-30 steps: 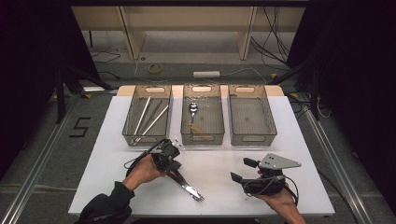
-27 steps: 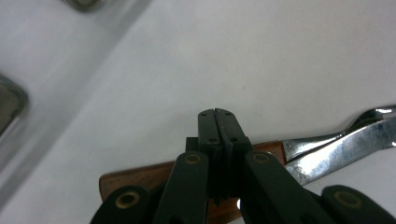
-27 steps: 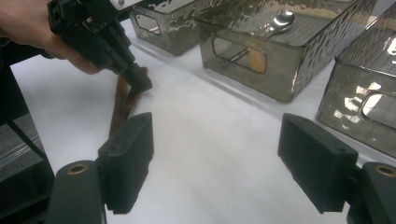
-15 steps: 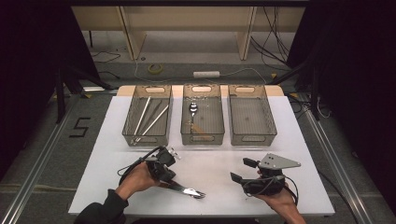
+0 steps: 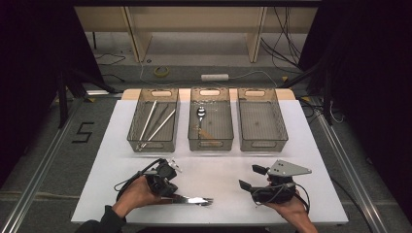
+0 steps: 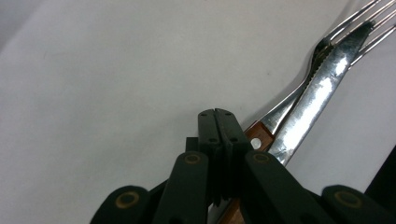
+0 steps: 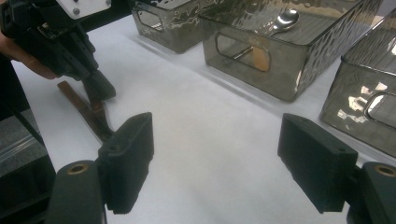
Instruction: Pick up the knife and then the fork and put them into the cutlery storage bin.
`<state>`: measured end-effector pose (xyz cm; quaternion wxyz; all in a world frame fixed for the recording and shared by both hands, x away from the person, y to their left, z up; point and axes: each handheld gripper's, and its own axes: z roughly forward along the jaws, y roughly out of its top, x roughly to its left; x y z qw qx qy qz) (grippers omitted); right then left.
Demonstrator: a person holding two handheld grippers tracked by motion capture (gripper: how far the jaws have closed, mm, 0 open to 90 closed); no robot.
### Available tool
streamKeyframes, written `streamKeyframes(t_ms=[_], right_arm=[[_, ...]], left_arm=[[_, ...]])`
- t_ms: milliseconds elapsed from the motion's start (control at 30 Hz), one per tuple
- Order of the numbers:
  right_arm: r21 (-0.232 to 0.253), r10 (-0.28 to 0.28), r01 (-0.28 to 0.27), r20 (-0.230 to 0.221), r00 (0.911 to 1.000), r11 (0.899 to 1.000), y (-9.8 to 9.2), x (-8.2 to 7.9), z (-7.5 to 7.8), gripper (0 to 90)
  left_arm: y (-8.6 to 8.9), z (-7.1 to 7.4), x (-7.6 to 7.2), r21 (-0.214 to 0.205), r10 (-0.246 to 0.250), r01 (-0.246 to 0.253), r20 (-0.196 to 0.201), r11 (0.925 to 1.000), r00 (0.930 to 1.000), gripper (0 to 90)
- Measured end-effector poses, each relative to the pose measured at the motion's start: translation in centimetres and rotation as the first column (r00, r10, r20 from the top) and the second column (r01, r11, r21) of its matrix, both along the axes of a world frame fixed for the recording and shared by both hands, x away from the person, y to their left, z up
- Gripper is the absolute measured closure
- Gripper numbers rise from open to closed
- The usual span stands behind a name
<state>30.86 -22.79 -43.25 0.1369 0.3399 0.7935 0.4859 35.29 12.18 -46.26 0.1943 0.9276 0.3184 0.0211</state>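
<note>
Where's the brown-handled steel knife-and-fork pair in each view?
High view: knife-and-fork pair bottom centre on the white table, right of the left gripper.
Left gripper view: right side, blade and tines reaching the top right corner.
Right gripper view: left edge, brown handles below the left gripper.
Shared landmark: the left gripper's shut black tip beside the handles.

left gripper [image 5: 171,188] shifted leftward, cutlery [image 5: 194,199] swung (now level)

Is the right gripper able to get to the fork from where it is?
Probably yes: the right gripper is open, with bare table between it and the fork. A knife lies on it, though.
</note>
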Motion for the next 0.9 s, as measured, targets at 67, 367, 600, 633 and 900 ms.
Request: streamKeyframes(t_ms=[67,367,600,633,900], right_arm=[[0.000,0.002,-0.002,0.001,1.0000,1.000,0.0,0.0,0.0,27.9],[-0.003,0.006,-0.006,0.002,1.0000,1.000,0.1,0.0,0.0,27.9],[-0.005,0.010,-0.010,0.001,0.9999,1.000,0.1,0.0,0.0,27.9],[-0.004,0.010,-0.010,0.000,0.9999,1.000,0.1,0.0,0.0,27.9],[-0.004,0.011,-0.011,0.000,0.9999,1.000,0.2,0.0,0.0,27.9]], left_arm=[[0.1,0.0,-0.2,0.001,0.000,0.000,-0.002,1.0000,1.0000,88.9],[0.9,0.1,-0.6,-0.010,0.011,-0.011,0.026,0.9999,0.9996,83.1],[1.7,1.8,-0.9,-0.076,0.037,-0.030,0.103,0.9967,0.9939,58.5],[1.9,2.1,-0.9,-0.081,0.038,-0.029,0.120,0.9963,0.9920,52.7],[2.9,3.2,-2.1,-0.103,0.033,-0.018,0.143,0.9945,0.9891,30.8]])
